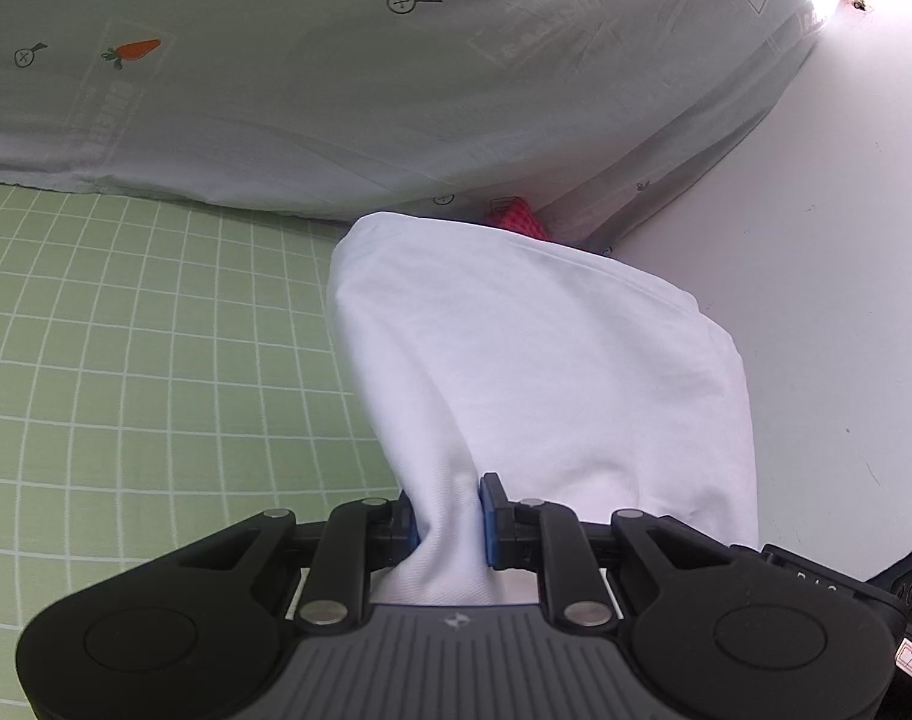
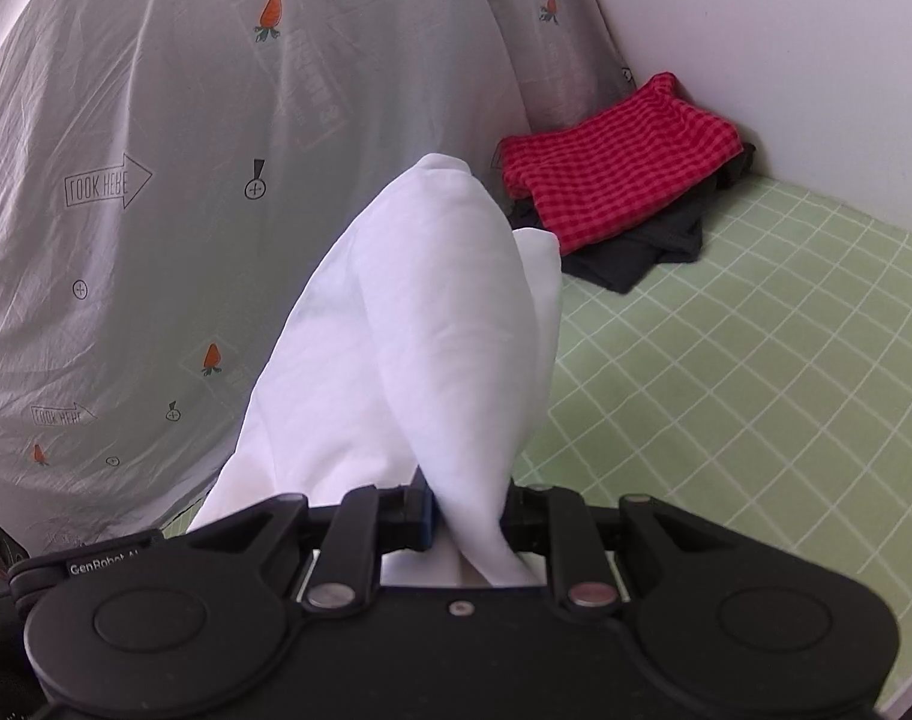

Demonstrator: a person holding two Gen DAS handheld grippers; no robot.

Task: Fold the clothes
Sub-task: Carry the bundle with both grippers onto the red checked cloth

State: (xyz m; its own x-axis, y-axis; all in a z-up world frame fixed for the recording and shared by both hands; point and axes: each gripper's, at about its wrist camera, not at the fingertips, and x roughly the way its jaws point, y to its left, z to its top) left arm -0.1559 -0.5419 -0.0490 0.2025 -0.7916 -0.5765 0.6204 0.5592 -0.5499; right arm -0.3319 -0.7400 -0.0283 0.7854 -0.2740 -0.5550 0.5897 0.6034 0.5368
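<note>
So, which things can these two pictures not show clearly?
- White cotton garment: its type and full shape; the lower part is hidden behind both gripper bodies.
- Dark grey folded garment: mostly covered by the red checked folded cloth, right wrist view.
- Red checked cloth, left wrist view: nearly all behind the white garment.

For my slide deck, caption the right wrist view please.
Right gripper pinching a white garment above the green checked sheet, folded clothes stacked behind.
</note>
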